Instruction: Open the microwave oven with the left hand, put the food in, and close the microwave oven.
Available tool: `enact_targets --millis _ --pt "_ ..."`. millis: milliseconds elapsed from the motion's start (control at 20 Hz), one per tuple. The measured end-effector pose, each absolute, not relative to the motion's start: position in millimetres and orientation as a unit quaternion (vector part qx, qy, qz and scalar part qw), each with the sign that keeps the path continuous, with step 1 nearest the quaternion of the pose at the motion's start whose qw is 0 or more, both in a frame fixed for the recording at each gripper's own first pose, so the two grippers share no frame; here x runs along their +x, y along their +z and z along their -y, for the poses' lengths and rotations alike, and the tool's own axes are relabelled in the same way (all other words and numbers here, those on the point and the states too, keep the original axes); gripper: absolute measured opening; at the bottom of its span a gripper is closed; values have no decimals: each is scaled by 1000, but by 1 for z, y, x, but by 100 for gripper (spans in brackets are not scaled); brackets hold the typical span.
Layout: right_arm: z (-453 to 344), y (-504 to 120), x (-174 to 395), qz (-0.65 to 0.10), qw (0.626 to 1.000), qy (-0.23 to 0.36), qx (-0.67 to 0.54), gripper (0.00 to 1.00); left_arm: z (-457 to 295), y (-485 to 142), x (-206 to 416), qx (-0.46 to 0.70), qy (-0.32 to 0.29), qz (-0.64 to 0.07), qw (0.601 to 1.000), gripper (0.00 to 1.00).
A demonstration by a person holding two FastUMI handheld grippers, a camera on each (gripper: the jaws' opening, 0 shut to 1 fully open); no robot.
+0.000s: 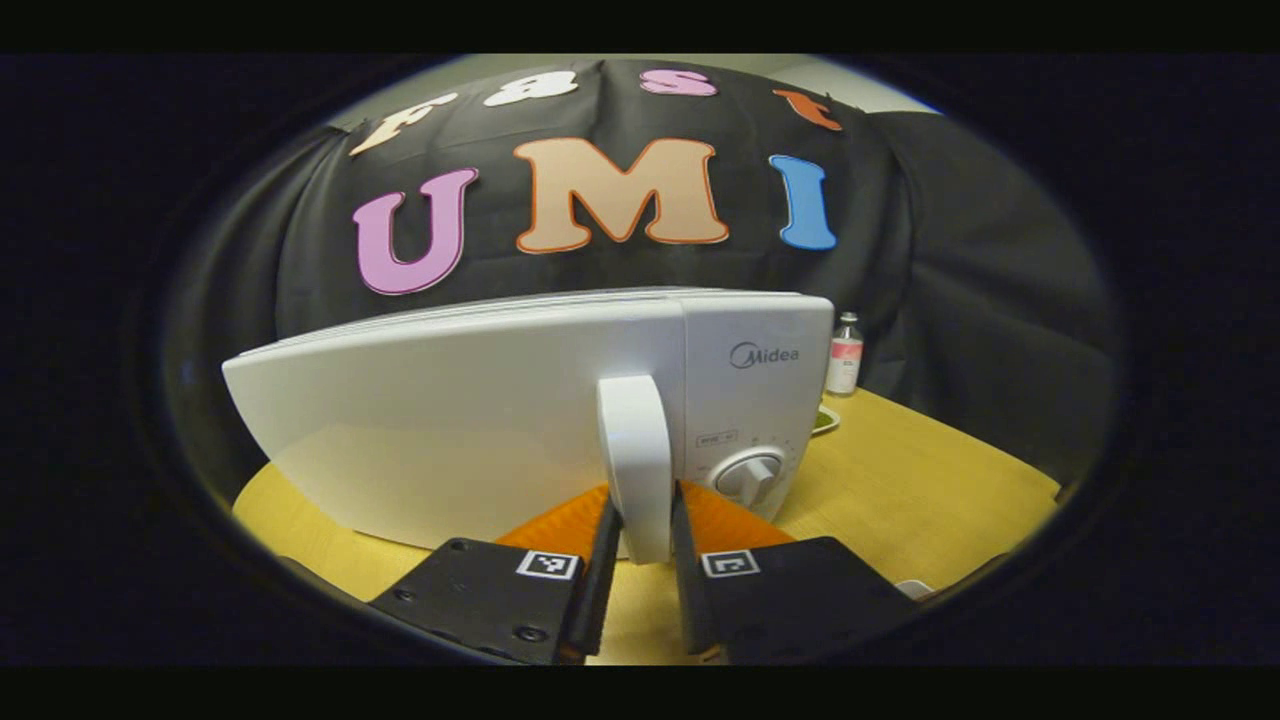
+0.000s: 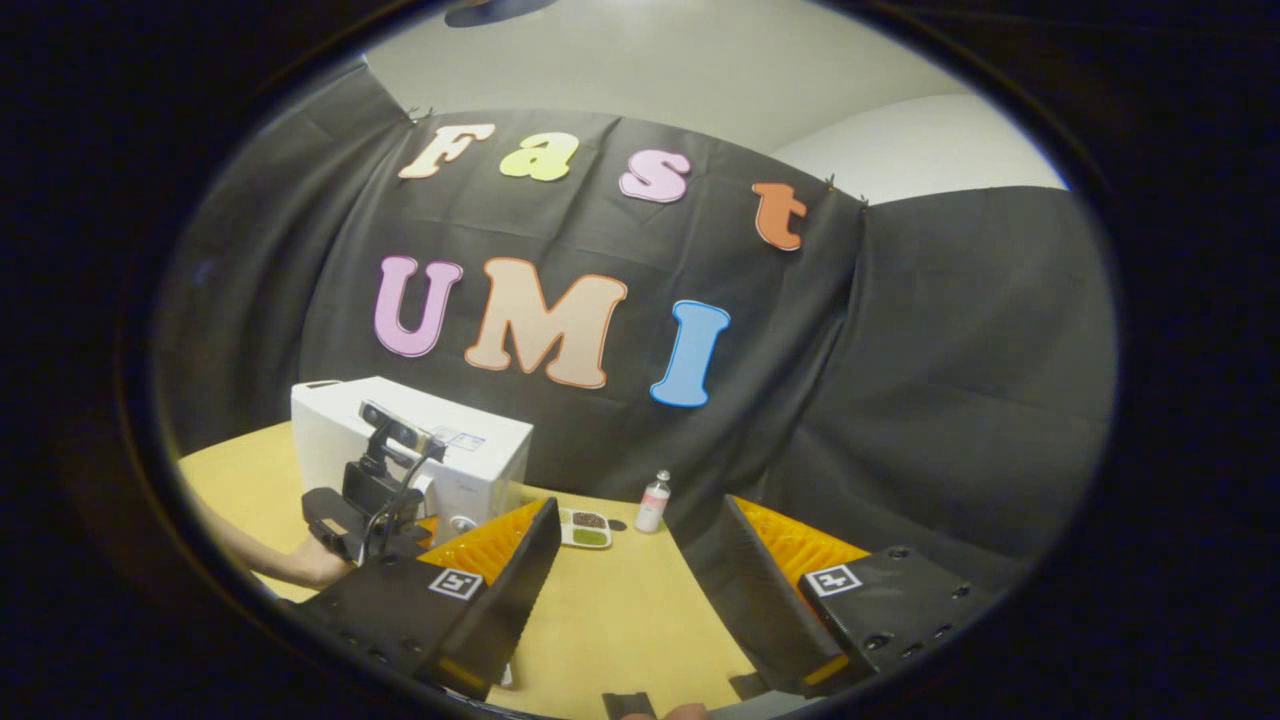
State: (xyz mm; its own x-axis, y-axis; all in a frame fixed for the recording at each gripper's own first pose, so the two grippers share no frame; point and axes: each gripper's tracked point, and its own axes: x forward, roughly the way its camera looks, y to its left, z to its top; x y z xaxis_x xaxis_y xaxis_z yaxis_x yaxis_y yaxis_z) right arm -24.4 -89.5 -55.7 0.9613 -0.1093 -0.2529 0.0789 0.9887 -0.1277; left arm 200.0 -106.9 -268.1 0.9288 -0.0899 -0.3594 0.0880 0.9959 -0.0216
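In the left gripper view, the left gripper (image 1: 645,560) has its two fingers closed on the lower end of the microwave door handle (image 1: 636,462), one finger pressing each side. The white microwave oven (image 1: 470,430) stands on the yellow table (image 1: 920,490), its door appearing shut, though the fisheye bend makes that hard to judge. In the right gripper view, the right gripper (image 2: 640,590) hangs above the table with fingers spread wide, holding nothing. The food tray (image 2: 587,528) lies on the table just right of the microwave, beside a small bottle (image 2: 653,503).
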Motion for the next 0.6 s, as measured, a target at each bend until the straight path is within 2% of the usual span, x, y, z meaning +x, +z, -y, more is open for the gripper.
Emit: enact_targets --millis 50,200,250,300,350,500,550,600 --pt "89 -56 -24 -129 989 -46 -59 100 107 -267 198 -2 -47 -181 982 26" --pt "84 -56 -24 -130 990 -39 -46 99 109 -265 198 -10 -63 -173 983 10" --pt "82 -55 -24 -127 990 -37 -45 100 109 -265 198 -12 -67 -173 983 8" --pt "82 -54 -24 -125 990 -35 -46 97 109 -266 197 -9 -70 -176 982 1" --pt "82 -54 -25 -124 991 -33 -47 100 109 -265 196 -8 -70 -176 982 0" --pt "81 -51 -26 -119 992 -30 -43 97 108 -267 188 -18 -69 -196 978 2" --pt "80 -49 -27 -117 992 -31 -41 97 108 -271 174 -34 -69 -206 975 0" --pt "80 -48 -27 -114 992 -32 -38 97 107 -259 164 -29 -75 -179 981 0"
